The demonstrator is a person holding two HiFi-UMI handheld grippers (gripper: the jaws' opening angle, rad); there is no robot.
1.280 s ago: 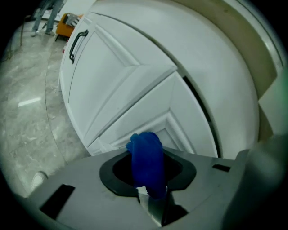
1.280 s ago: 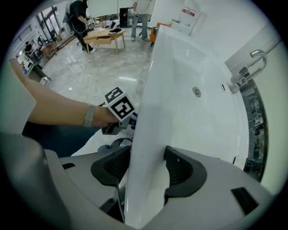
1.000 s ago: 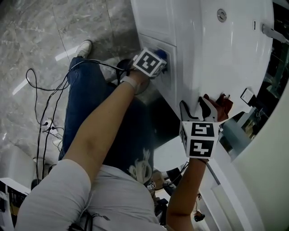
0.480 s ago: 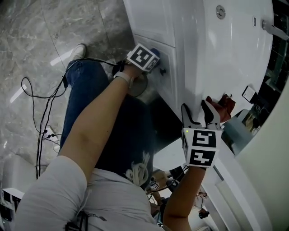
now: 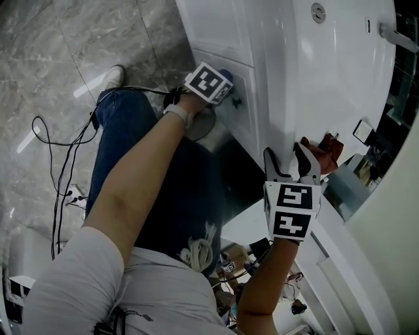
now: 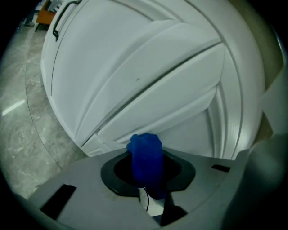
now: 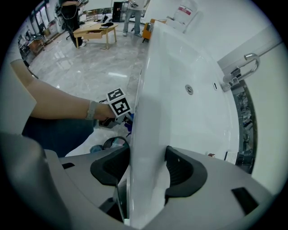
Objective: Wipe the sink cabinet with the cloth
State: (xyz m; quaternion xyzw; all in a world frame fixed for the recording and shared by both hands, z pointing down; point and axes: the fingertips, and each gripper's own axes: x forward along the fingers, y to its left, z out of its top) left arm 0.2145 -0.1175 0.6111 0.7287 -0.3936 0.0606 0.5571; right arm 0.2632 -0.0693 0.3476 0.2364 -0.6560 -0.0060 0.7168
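Two claws | left claw [image 6: 147, 174] clamps cloth [image 6: 145, 150], long axis pointing at cabinet [image 6: 135, 67] | right claw [image 7: 146, 168] clasps sink rim [image 7: 148, 130]

My left claw [image 6: 148, 176] pinches the bunched blue cloth [image 6: 145, 150] upright. It sits close before the white, panelled sink cabinet [image 6: 135, 72].

Floor: grey marbled tiles [image 5: 39, 59], glossy, with pale streaks of reflected light.
On the floor: loops of black cable [image 5: 75, 192] at the left, a white shoe [image 5: 112, 75], and the white sink cabinet [image 5: 219, 33] standing on it.
Surface: white sink top [image 5: 340, 72], its basin bare around a round drain [image 5: 318, 11].
On the surface: a dark red object [image 5: 325, 149] at the near rim.
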